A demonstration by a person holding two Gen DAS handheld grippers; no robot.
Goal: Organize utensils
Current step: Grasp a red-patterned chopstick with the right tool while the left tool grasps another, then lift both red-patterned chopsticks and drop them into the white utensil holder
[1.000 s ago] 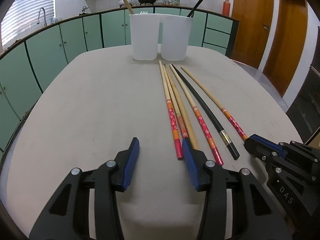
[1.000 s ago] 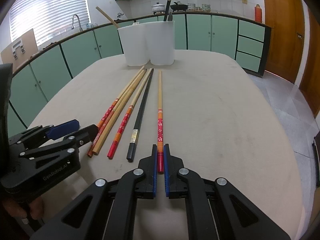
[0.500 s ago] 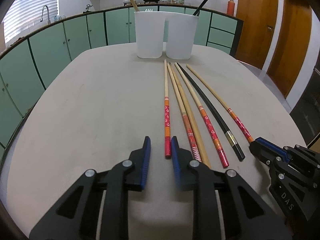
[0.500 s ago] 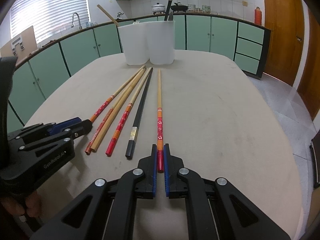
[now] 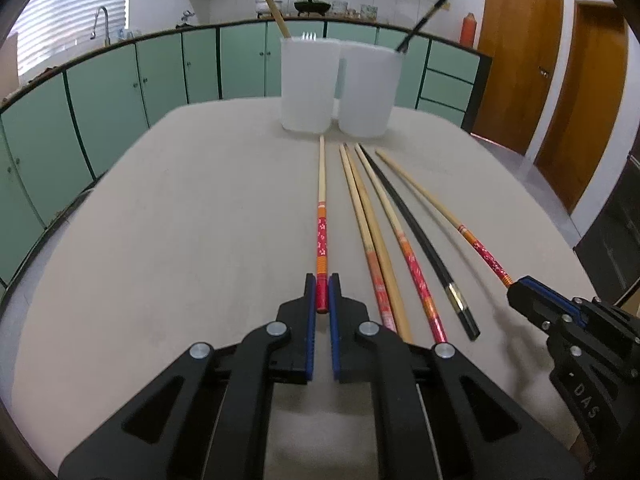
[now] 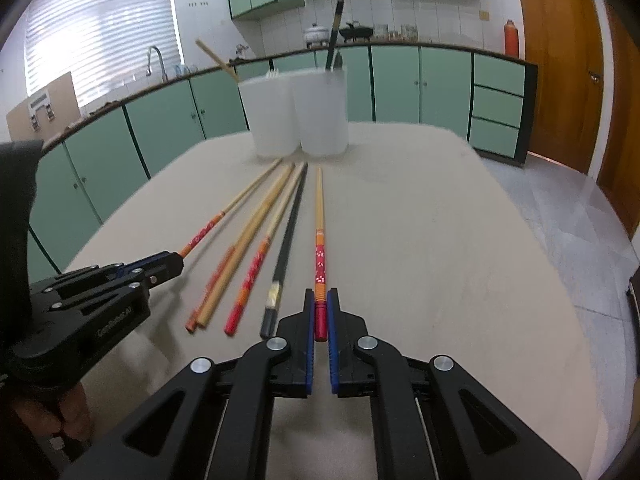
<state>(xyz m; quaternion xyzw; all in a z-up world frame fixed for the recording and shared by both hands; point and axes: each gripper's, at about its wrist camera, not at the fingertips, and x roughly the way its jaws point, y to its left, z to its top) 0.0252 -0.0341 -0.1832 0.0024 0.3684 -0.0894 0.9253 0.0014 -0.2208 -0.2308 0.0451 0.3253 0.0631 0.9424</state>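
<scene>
Several chopsticks lie in a row on the beige table (image 5: 180, 240). My left gripper (image 5: 322, 280) is shut on the red end of the leftmost red-and-orange flowered chopstick (image 5: 321, 216), which points at the two white holders (image 5: 306, 84). My right gripper (image 6: 320, 296) is shut on the red end of the rightmost red-and-orange flowered chopstick (image 6: 319, 220). Between them lie two plain wooden chopsticks (image 5: 372, 232), another red-patterned chopstick (image 5: 416, 276) and a black chopstick (image 5: 420, 240). The left holder holds a wooden chopstick (image 5: 272, 0), the right holder (image 5: 366, 88) a black one (image 5: 422, 20).
The two white holders stand side by side at the table's far middle. Green cabinets (image 5: 120, 88) curve behind the table. Wooden doors (image 5: 520, 52) stand at the right. The right gripper's body (image 5: 580, 336) shows low right in the left wrist view.
My left gripper went from open to shut on the leftmost chopstick and swung it away from the others. My right gripper stayed shut on its chopstick and both views rose slightly.
</scene>
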